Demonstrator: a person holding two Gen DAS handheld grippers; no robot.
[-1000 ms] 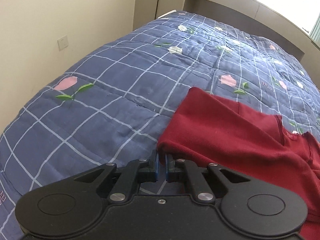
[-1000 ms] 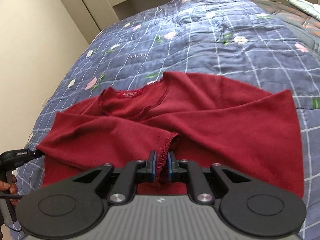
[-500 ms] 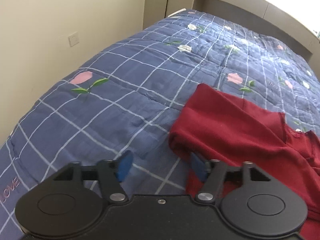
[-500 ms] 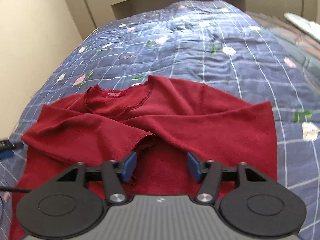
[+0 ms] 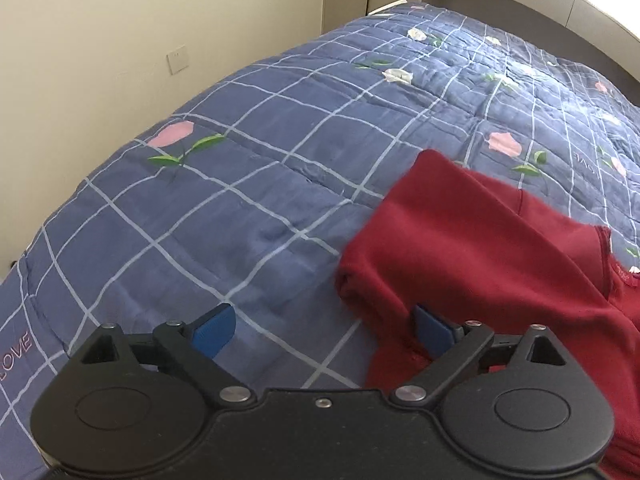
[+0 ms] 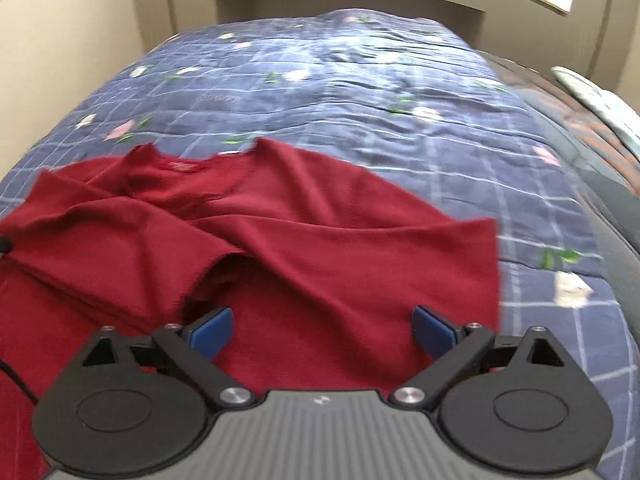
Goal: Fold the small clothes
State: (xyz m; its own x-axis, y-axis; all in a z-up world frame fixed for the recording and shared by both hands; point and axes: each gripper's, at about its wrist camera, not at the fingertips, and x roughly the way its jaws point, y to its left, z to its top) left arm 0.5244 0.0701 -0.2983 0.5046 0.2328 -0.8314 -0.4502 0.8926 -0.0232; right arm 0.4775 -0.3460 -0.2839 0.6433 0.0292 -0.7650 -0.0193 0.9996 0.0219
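A dark red top (image 6: 320, 248) lies on the blue checked quilt, its left sleeve folded in across the body. In the right wrist view the sleeve's cuff (image 6: 216, 276) rests just beyond my right gripper (image 6: 323, 330), whose jaws are opening wide with only flat cloth under them. In the left wrist view the folded shoulder edge of the red top (image 5: 480, 248) lies to the right. My left gripper (image 5: 323, 330) is opening too; its right pad sits against the fold and its left pad is over bare quilt. Neither gripper holds anything.
The blue quilt (image 5: 248, 200) with white grid lines and flower prints covers the whole bed. A beige wall with a socket (image 5: 178, 59) runs along the left side. A headboard (image 6: 352, 0) stands at the far end. Another patterned cover (image 6: 592, 120) lies at the far right.
Both grippers have let go: the left released the folded shoulder edge, the right released the sleeve cuff, and both sets of jaws spread wide. The cuff now lies on the body of the top.
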